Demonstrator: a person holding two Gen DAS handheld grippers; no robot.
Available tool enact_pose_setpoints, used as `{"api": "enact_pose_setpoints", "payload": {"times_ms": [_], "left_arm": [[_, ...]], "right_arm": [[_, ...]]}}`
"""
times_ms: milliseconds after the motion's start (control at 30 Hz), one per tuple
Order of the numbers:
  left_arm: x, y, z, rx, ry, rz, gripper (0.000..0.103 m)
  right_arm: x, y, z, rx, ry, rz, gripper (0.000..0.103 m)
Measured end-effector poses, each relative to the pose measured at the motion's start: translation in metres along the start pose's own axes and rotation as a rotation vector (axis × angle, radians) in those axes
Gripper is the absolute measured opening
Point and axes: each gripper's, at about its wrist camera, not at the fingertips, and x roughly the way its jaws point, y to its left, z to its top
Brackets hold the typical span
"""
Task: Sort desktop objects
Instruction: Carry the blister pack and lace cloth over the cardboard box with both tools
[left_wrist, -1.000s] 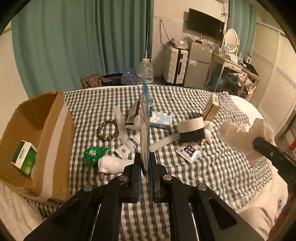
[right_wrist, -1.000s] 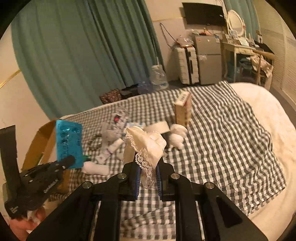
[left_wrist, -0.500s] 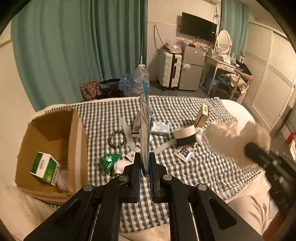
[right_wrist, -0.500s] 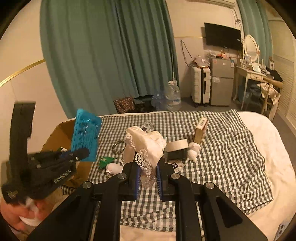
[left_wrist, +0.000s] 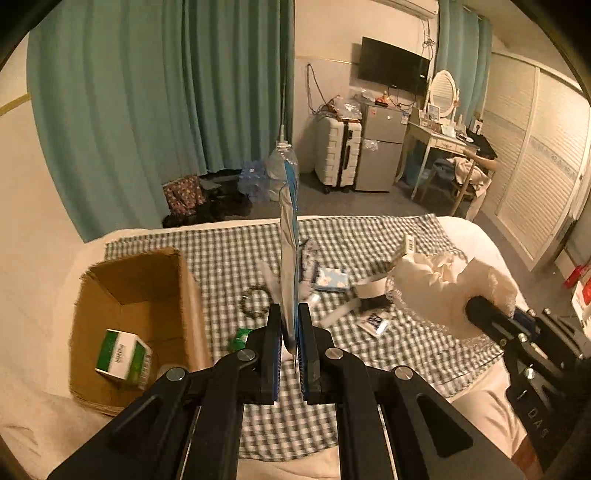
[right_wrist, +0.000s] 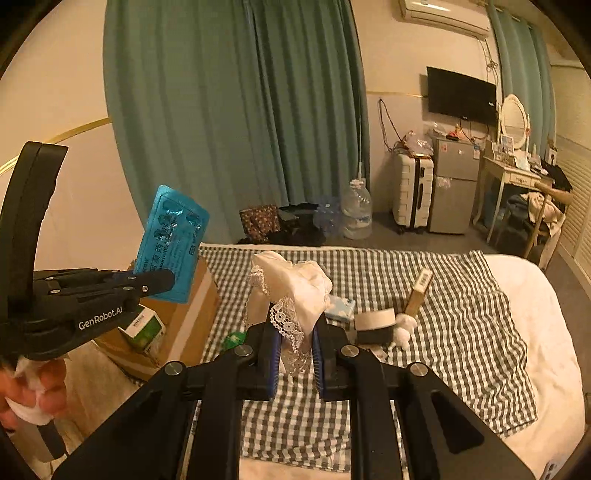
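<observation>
Left wrist view: I've lifted both tools off the bed since a second ago. Left tool (left_wrist: 289, 332) clamps the blue blister pack (left_wrist: 290, 236); right tool (right_wrist: 294, 347) clamps the lace cloth (right_wrist: 295, 291). Cardboard box (left_wrist: 147, 280) next, probably.

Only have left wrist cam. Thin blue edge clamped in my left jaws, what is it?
Observer: Right wrist view shows it flat-on: a blue blister pack of pills, printed foil side, held in the left gripper.
Operator: Right gripper holding anything? I just see a white blob.
Observer: The right gripper is shut on a cream lace-trimmed cloth.
Operator: Anything behind that blob?
Observer: A small white plush toy beside the tape roll.
</observation>
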Motion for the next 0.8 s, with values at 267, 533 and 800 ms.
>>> {"api": "enact_pose_setpoints", "payload": {"times_ms": [267, 533, 800], "left_arm": [[-0.005, 0.060, -0.001, -0.058, 0.007, 0.047, 0.007], [-0.012, 0.118, -0.009, -0.144, -0.016, 0.019, 0.007], [-0.005, 0.171, -0.028, -0.173, -0.055, 0.089, 0.007]], "right_arm": [[0.011, 0.051, 0.019, -0.054, 0.001, 0.067, 0.014], [0.041, 0.103, 0.022, -0.104, 0.049, 0.143, 0.014], [0.076, 0.159, 0.016, -0.179, 0.096, 0.166, 0.014]]}}
